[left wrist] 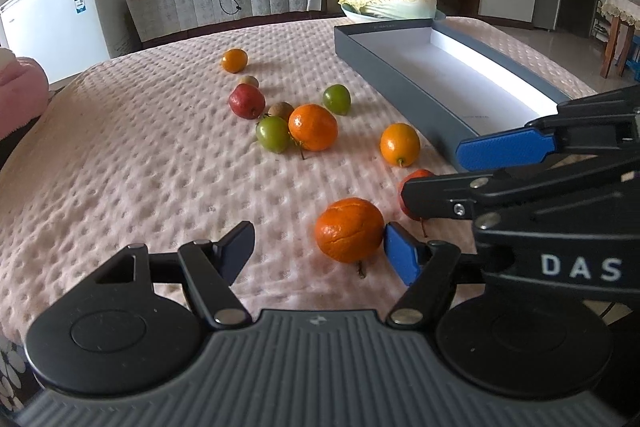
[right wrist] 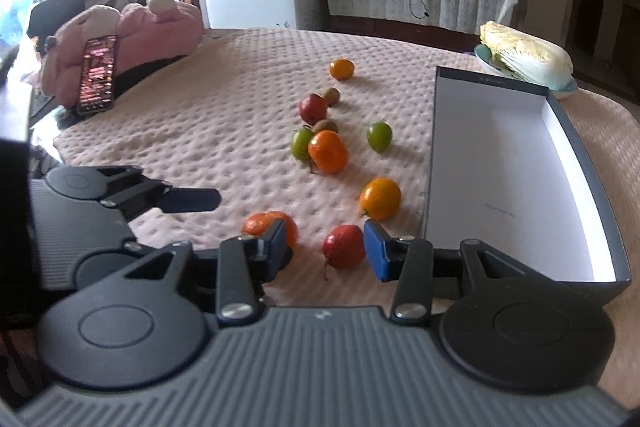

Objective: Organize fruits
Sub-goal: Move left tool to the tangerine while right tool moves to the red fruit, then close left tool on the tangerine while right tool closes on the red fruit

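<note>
Your left gripper [left wrist: 318, 251] sits wide open, holding nothing; the wrinkled orange [left wrist: 349, 229] lies between its fingers, hard against the right pad, clear of the left one. Your right gripper [right wrist: 327, 247] is partly open around the red fruit [right wrist: 344, 246]; gaps show on both sides, so no grip. That same red fruit is mostly hidden behind the right gripper's finger in the left wrist view.

Fruit count on the pink blanket [left wrist: 132, 163], all ahead of both tools:
- orange or yellow-orange: 4. The wrinkled one, a yellow-orange one [left wrist: 400, 144] just ahead and near the box, one in the middle cluster [left wrist: 313, 127], one small and farthest out [left wrist: 234, 60].
- red: 2. Yours, plus one farther out [left wrist: 247, 101].
- green: 2 [left wrist: 273, 134] [left wrist: 337, 99].
- small brown: 2 [left wrist: 281, 110] [left wrist: 249, 81].

Total 10, none in the grey box [right wrist: 588, 163], which lies open just right of your right gripper. One cabbage [left wrist: 386, 1] sits beyond the box.
</note>
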Tool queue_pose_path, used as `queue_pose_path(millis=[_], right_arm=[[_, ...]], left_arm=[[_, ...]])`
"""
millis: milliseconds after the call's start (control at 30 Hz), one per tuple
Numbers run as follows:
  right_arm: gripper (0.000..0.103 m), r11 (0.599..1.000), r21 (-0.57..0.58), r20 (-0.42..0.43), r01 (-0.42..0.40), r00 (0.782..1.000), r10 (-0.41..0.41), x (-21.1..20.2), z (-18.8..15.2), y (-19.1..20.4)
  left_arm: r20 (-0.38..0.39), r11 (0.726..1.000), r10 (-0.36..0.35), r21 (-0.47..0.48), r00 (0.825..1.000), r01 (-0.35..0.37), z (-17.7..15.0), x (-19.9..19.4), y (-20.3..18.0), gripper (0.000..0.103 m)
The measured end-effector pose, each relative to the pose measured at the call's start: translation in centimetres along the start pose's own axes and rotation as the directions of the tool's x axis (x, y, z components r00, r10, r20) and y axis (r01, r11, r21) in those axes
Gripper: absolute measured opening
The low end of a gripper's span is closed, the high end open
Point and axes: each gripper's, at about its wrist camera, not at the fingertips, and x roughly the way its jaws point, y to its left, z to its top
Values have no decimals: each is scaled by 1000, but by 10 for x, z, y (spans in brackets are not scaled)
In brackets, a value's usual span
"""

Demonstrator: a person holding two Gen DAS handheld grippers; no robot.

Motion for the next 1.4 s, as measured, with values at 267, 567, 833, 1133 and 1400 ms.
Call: queue_pose_path(millis=[267, 567, 833, 1133, 1400], right_arm=[[46, 1000, 1, -64, 31, 997, -31, 19, 2, -2], [42, 998, 38, -119, 44, 992, -39, 32, 2, -11], [34, 999, 25, -129, 37, 991, -34, 38, 4, -7], [33, 1000, 28, -96, 14, 995, -12, 34, 6, -5], [33, 997, 76, -18, 6, 1000, -5, 22, 11, -12]], left_arm=[[-10, 1000, -3, 18, 1000, 3, 0, 8, -4, 67], [-10, 1000, -28, 4, 1000, 28, 0, 14, 1, 60], [3, 999, -46, 24, 999, 46, 0, 13, -2, 43], [1, 999, -51, 8, 999, 51, 0, 11, 0, 41], [9, 999, 22, -41, 1000, -22, 3, 8, 18, 41]])
